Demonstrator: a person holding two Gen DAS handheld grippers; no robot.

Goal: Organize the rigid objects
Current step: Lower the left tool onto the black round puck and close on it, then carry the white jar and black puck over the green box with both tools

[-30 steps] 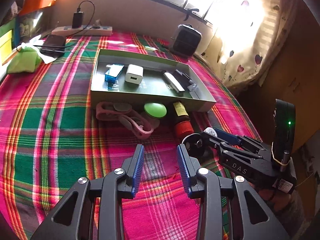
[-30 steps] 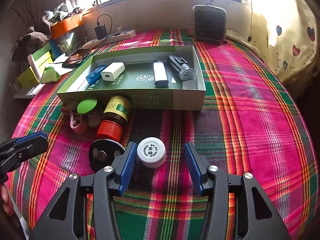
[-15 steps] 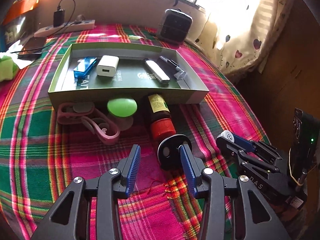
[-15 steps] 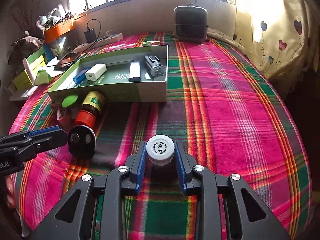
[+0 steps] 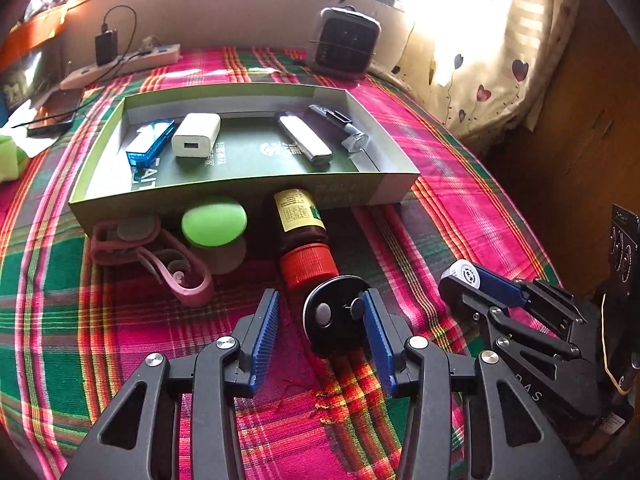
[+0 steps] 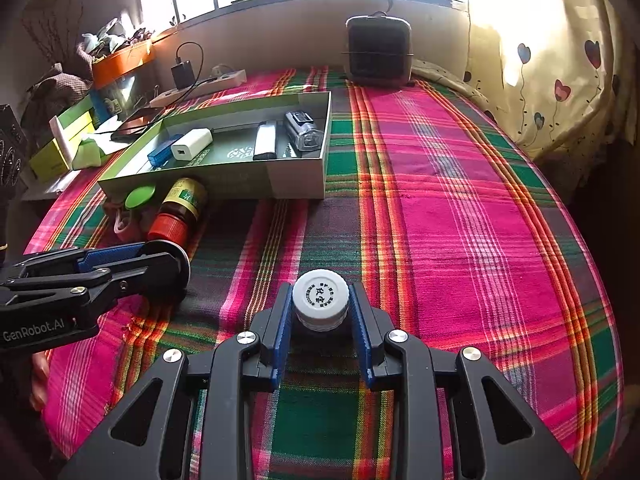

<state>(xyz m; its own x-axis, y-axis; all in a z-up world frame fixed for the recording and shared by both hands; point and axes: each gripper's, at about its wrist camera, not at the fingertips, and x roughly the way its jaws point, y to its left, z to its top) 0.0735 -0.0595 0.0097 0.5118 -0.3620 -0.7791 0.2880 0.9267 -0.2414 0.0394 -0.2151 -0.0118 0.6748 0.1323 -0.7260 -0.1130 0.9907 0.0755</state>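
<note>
The right gripper [image 6: 320, 312] is clamped on a small white-capped bottle [image 6: 320, 295] (black characters ring the cap, too small to read) near the front of the plaid cloth [image 6: 460, 240]; wide bare cloth lies to its right and beyond. "GenRobot.AI" is printed on the left gripper [image 5: 318, 320], whose jaws are opening, with a black round disc [image 5: 334, 320] between them against the right pad. Beyond it, a red-capped brown bottle with a yellow label [image 5: 302, 236] lies against the near wall of the shallow green cardboard box [image 5: 240, 194].
</note>
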